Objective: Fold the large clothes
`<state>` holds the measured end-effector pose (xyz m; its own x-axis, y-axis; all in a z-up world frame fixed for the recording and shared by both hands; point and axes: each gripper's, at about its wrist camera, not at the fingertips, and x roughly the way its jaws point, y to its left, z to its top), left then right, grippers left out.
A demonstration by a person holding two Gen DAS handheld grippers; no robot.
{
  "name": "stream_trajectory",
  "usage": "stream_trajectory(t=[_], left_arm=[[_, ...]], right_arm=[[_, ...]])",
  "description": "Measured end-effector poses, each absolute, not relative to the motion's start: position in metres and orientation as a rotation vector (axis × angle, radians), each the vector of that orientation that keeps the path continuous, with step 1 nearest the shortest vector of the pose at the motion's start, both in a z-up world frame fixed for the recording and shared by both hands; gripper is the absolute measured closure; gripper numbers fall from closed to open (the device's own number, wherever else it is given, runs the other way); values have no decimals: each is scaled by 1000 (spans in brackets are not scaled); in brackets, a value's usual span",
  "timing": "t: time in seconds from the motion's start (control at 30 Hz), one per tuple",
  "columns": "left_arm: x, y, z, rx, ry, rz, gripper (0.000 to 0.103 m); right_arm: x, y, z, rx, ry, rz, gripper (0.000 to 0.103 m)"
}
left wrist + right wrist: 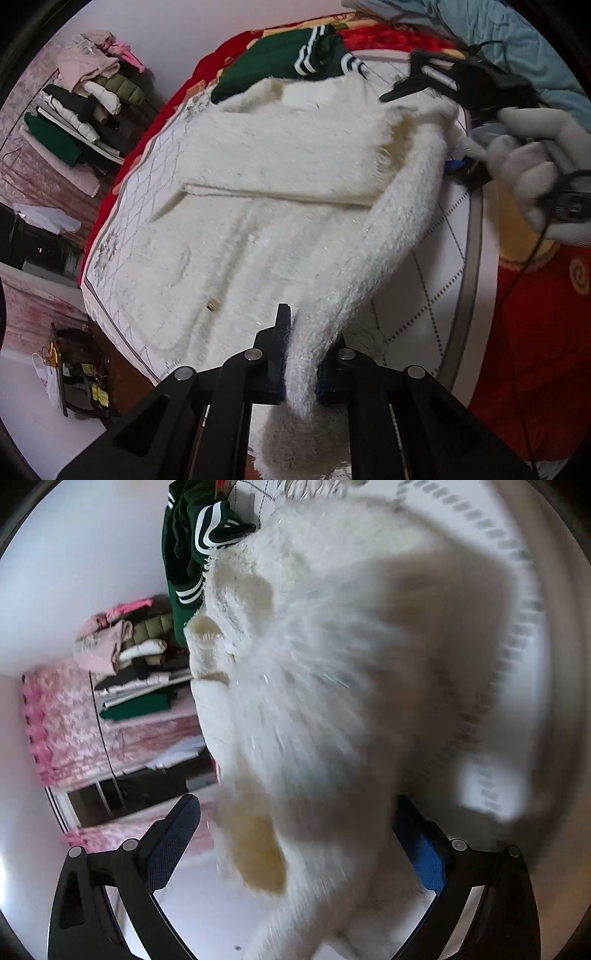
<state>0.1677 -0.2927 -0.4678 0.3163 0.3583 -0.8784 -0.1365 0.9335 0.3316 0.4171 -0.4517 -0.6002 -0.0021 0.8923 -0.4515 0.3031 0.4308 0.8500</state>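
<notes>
A fluffy white sweater (258, 192) lies spread across the middle of the left wrist view, on a white quilted mat (443, 266) with a grey diamond pattern that sits over a red blanket (535, 332). One sleeve (388, 229) runs diagonally from the upper right of that frame down to the bottom centre, where the left gripper (301, 369) has its two black fingers pressed in on the cuff end, pinching it so the fuzzy tip hangs out below the jaws. At the upper right edge of the same frame a gloved hand (535, 155) holds the right gripper (424, 79), which sits over the shoulder end of that sleeve; from this side I cannot tell how its fingers stand. In the right wrist view the right gripper's (295, 834) fingers are spread wide apart at the bottom left and bottom right, with blurred white sweater fabric (314, 701) filling the gap between them and touching the blue pad on the right finger. A dark green garment (280, 59) with white stripes lies just beyond the sweater's top edge, at the upper centre of the left wrist view. A stack of folded clothes (85, 96) sits at the upper left of that frame, against a pale wall.
</notes>
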Motion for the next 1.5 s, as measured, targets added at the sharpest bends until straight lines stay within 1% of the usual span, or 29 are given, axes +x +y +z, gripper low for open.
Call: stream_trajectory(t=[0.03,0.07,0.13,0.23,0.37,0.47,0.57,0.67,0.8,0.87,0.9,0.93,0.97,1.0,1.03,1.07,1.13,1.17,1.2,1.23,1.3,1.33,1.4,1.5], left_arm=[[168,-289,-465,205,1202,322,97],[168,-283,-462,199,1195,318,97],[168,-272,-457,171,1194,301,97],[167,-247,-444,119,1183,277,97],[166,-197,-424,34,1175,239,97],[171,-151,-410,-35,1171,225,97],[181,-100,-406,-109,1182,224,97],[189,-46,-415,-193,1204,245,96],[195,20,-442,-279,1233,310,96],[197,51,-466,-311,1259,349,94],[197,64,-480,-321,1274,366,92],[199,76,-492,-333,1295,368,92],[201,87,-508,-355,1324,359,91],[202,97,-524,-377,1351,350,89],[202,105,-533,-399,1367,343,88],[202,115,-542,-445,1374,334,85],[198,127,-547,-507,1368,323,73],[195,131,-546,-527,1364,320,70],[192,133,-545,-536,1361,322,59],[189,136,-542,-539,1356,332,40],[182,138,-540,-521,1356,372,19],[179,139,-542,-518,1360,387,19],[175,140,-553,-512,1384,422,19],[175,141,-565,-506,1406,464,17]], right_arm=[[421,-441,-598,1064,1551,617,42],[424,-431,-596,1011,1582,564,56],[429,-417,-587,949,1591,494,71],[435,-391,-548,834,1567,434,75],[445,-347,-493,721,1545,368,76],[456,-297,-454,645,1529,336,77],[474,-234,-426,549,1524,311,77],[497,-169,-423,486,1550,289,76],[517,-85,-443,344,1588,253,75],[525,-43,-465,256,1630,237,72],[530,-22,-477,213,1650,225,67],[534,2,-490,140,1673,225,59],[531,10,-500,89,1688,228,55],[532,28,-507,36,1700,229,46],[531,35,-509,8,1702,233,40],[532,43,-507,-7,1700,246,39],[536,49,-494,14,1674,291,38],[537,49,-485,27,1660,315,38],[539,44,-475,51,1642,338,38],[540,38,-467,81,1620,353,38],[544,22,-451,161,1567,370,38],[547,13,-451,197,1550,387,38],[560,9,-471,252,1550,409,38],[577,10,-528,342,1649,485,38]])
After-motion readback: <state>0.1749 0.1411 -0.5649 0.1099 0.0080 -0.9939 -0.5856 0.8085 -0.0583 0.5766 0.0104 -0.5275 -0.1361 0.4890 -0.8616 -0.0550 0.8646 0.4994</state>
